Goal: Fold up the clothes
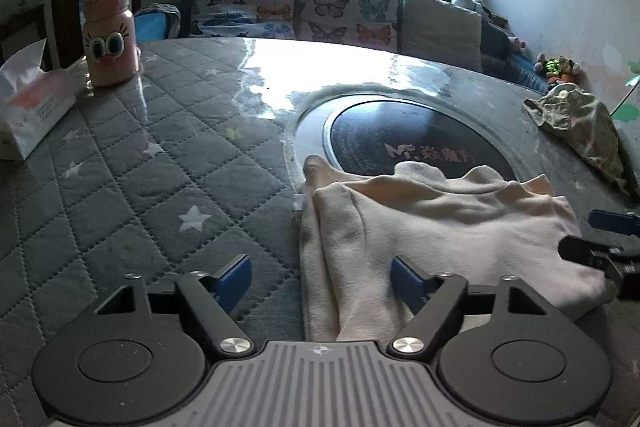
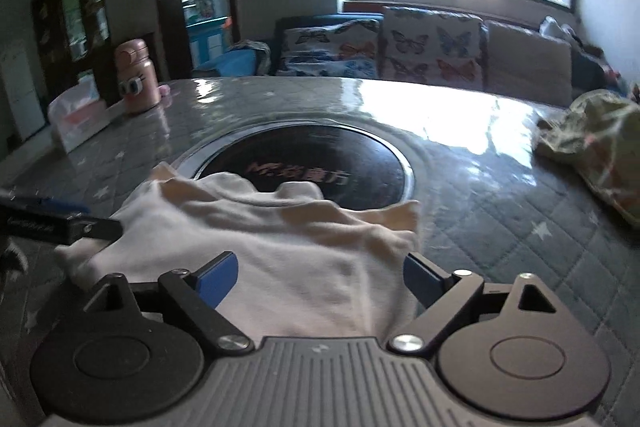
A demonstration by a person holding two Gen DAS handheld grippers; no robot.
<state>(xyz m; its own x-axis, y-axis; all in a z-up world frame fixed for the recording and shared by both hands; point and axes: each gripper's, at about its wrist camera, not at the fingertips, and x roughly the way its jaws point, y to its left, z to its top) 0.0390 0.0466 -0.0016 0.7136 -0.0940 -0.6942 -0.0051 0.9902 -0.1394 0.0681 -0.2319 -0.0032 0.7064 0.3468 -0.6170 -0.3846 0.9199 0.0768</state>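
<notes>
Cream garment (image 1: 420,227) lies part-folded on quilted table (image 1: 140,155), near edge toward me. My left gripper (image 1: 320,281) and right gripper (image 2: 320,277) both gape, holding nothing. Next fold pending: pinch near edge, likely carry it over.

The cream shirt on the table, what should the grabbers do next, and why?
Probably close both on the near edge. The cream shirt lies flat and partly folded, and the left gripper and right gripper stand open over it, pinching nothing yet.
</notes>
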